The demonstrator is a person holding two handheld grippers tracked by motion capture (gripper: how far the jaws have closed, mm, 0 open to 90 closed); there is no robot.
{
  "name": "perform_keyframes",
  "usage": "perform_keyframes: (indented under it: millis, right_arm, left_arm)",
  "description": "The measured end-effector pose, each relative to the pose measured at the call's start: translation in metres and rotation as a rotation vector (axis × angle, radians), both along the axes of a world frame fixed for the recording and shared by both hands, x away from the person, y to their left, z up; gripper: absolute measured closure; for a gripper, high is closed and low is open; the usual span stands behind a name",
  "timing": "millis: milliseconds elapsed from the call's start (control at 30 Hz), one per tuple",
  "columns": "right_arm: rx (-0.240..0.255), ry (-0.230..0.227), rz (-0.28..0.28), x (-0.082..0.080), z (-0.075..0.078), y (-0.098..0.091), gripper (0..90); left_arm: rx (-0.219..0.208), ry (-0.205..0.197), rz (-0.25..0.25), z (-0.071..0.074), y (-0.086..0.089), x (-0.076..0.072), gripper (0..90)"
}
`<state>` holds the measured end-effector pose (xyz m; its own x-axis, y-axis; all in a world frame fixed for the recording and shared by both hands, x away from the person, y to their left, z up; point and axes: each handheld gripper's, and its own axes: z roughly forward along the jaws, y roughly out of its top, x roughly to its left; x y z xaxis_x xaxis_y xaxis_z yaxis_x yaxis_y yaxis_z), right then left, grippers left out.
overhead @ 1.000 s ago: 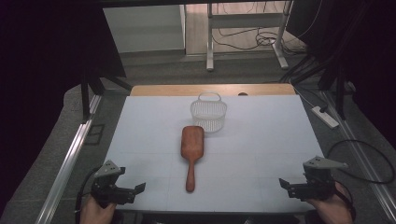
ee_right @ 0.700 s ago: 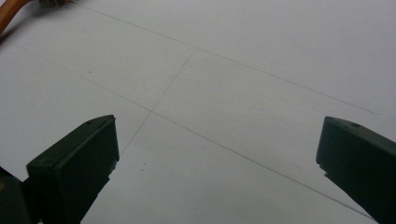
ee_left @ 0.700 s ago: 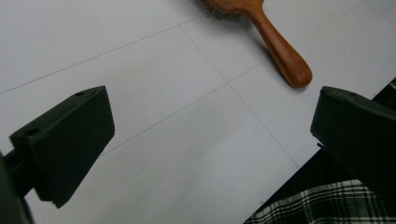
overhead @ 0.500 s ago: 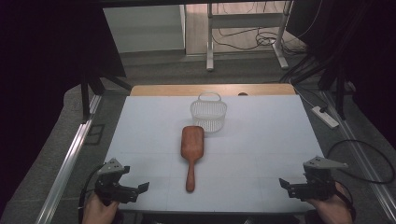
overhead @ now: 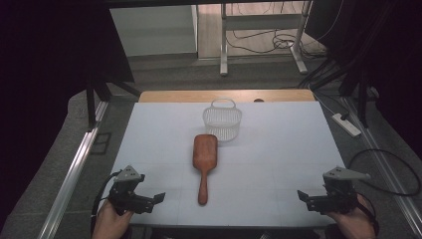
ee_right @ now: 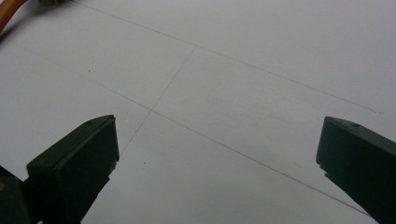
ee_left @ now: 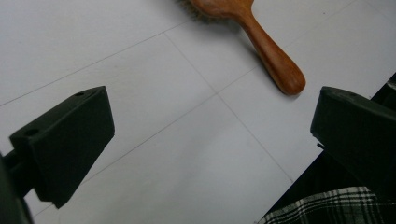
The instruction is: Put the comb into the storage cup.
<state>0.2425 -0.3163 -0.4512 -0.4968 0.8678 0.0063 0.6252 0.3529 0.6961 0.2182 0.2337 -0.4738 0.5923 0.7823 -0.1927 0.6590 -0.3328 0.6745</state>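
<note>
Here, hairbrush (overhead: 204,162) lies mid-table, handle toward the near edge for easy pickup; basket (overhead: 222,121) just beyond. Left gripper (overhead: 154,199) and right gripper (overhead: 304,196) wide apart, empty, at near corners.

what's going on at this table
A person holds a gripper in each hand at the near edge of a white table. The left gripper and the right gripper both have their jaws wide open and hold nothing. A wooden hairbrush lies untouched in the middle, bristles down, handle toward the person. A small white basket stands just behind it.
</note>
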Motion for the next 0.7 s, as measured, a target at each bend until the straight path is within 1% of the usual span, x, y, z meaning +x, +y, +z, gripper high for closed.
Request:
perform_keyframes:
  millis: [33, 100, 167, 433, 600, 700]
  right_arm:
    - [0.0, 0.001, 0.0, 0.0, 0.0, 0.0, 0.0]
    - [0.0, 0.002, 0.001, 0.0, 0.0, 0.0, 0.0]
    - [-0.005, 0.005, 0.003, 0.001, 0.0, 0.0, 0.0]
    - [-0.008, 0.008, 0.007, 0.001, -0.001, 0.001, 0.0]
    - [-0.011, 0.01, 0.01, 0.001, -0.001, 0.001, 0.0]
    - [-0.013, 0.011, 0.01, 0.001, -0.001, 0.001, 0.0]
  left_arm:
    - [0.004, 0.009, -0.003, -0.001, -0.002, 0.002, 0.0]
    - [0.001, 0.011, -0.005, -0.001, -0.002, 0.003, 0.0]
    - [-0.01, 0.02, -0.013, 0.0, -0.005, 0.007, 0.0]
    - [-0.012, 0.035, -0.025, 0.001, -0.013, 0.014, 0.0]
    - [0.001, 0.034, -0.037, 0.003, -0.02, 0.02, 0.0]
    - [-0.003, 0.036, -0.05, 0.003, -0.025, 0.025, 0.0]
